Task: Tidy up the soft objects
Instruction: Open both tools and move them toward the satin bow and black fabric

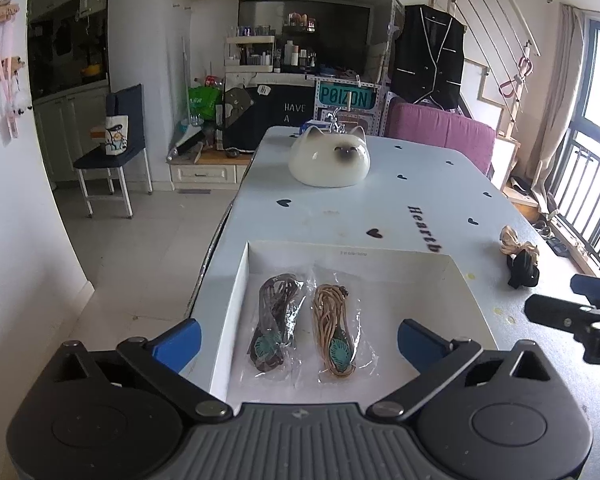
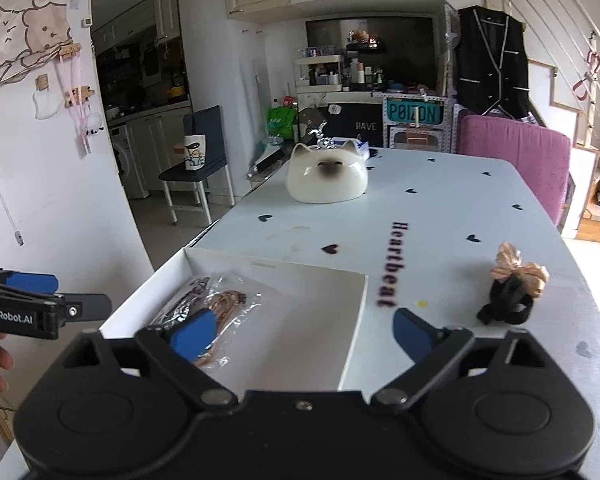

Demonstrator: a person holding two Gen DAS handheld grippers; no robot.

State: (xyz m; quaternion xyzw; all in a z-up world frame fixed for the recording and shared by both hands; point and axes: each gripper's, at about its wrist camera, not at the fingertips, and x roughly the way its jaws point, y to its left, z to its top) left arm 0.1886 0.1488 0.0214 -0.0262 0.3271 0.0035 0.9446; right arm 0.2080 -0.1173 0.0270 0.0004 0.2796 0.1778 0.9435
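Note:
A shallow white box (image 1: pixel 456 276) (image 2: pixel 354 320) sits on the near part of the table. In it lie two clear bags of cord, one dark brown (image 1: pixel 276 320) and one tan (image 1: pixel 336 328); they also show in the right wrist view (image 2: pixel 224 300). A black and beige scrunchie bundle (image 1: pixel 520 256) (image 2: pixel 512 288) lies on the table right of the box. My left gripper (image 1: pixel 300 340) is open and empty above the box's near edge. My right gripper (image 2: pixel 304 332) is open and empty over the box's right half.
The table (image 1: pixel 420 184) has a pale cloth with black hearts. A white cat-shaped ceramic dome (image 1: pixel 330 158) (image 2: pixel 326 178) stands at its far middle. A purple chair (image 1: pixel 444 132) is at the far right. A dark chair (image 1: pixel 116 152) stands on the floor at left.

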